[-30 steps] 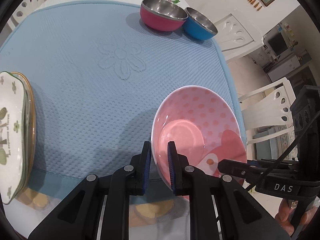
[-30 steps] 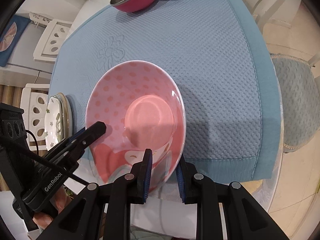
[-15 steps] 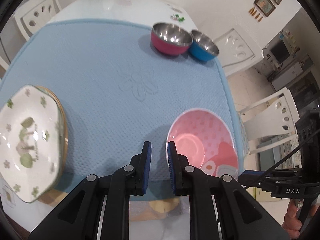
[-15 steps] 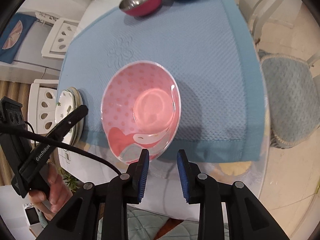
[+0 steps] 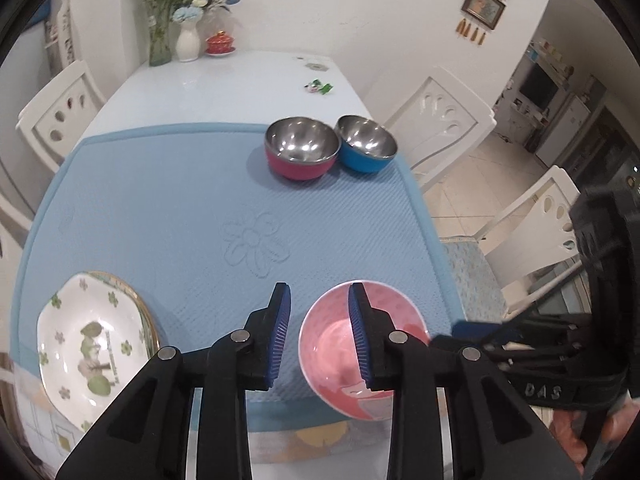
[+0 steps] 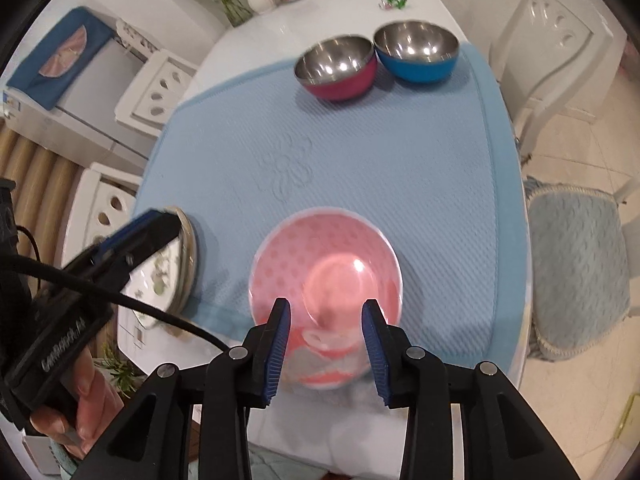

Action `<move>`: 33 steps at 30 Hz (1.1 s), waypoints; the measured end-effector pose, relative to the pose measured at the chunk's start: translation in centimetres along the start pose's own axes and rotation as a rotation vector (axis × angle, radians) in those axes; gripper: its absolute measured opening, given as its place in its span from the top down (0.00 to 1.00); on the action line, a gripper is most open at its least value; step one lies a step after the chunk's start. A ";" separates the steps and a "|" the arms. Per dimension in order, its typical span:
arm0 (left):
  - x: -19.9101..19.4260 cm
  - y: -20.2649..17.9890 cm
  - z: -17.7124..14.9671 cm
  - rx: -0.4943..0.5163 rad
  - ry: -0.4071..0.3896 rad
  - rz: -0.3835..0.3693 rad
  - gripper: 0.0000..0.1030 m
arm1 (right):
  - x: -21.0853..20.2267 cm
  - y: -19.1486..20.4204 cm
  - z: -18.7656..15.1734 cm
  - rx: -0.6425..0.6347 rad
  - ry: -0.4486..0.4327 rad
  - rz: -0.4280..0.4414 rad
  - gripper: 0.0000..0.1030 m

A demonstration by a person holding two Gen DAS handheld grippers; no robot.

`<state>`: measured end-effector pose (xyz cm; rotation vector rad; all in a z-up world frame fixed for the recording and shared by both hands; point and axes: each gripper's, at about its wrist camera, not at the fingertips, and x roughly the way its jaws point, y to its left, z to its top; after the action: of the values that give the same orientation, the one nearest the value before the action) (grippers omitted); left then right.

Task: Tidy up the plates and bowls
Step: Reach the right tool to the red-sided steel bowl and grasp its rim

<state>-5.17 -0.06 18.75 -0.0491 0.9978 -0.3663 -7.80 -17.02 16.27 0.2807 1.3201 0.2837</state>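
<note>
A pink dotted bowl point(image 5: 332, 344) rests on the blue mat point(image 5: 200, 208) at its near right edge; it also shows in the right wrist view point(image 6: 324, 264). My left gripper point(image 5: 318, 334) is open and empty, above and just left of the bowl. My right gripper point(image 6: 326, 338) is open and empty, above the bowl's near rim. A stack of floral plates point(image 5: 88, 344) lies at the mat's near left and shows in the right wrist view point(image 6: 172, 268). A magenta steel bowl point(image 5: 302, 152) and a blue steel bowl point(image 5: 366, 148) stand side by side at the far right.
The white table point(image 5: 224, 84) holds vases point(image 5: 188, 42), a red lidded dish point(image 5: 220, 44) and small candies point(image 5: 318, 87) at the far end. White chairs point(image 5: 448, 120) stand around it, and a cushioned seat point(image 6: 576, 264) is to the right.
Both grippers let go of the pink bowl, opened wide and pulled back and up. The bowl now rests on the mat.
</note>
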 end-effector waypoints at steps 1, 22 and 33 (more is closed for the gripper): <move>0.0 0.0 0.4 0.009 -0.001 0.002 0.73 | -0.2 0.1 0.5 0.002 -0.014 0.006 0.66; 9.9 5.0 13.8 -0.027 0.019 -0.069 0.41 | 3.3 -3.8 14.8 0.340 -0.172 0.118 0.48; 22.0 9.6 16.8 -0.169 0.161 -0.093 0.47 | 10.9 -6.2 21.0 0.346 -0.096 0.057 0.48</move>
<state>22.15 -0.31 8.07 -0.2223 1.1873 -0.3739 15.39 -19.77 8.92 0.6173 1.2635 0.0858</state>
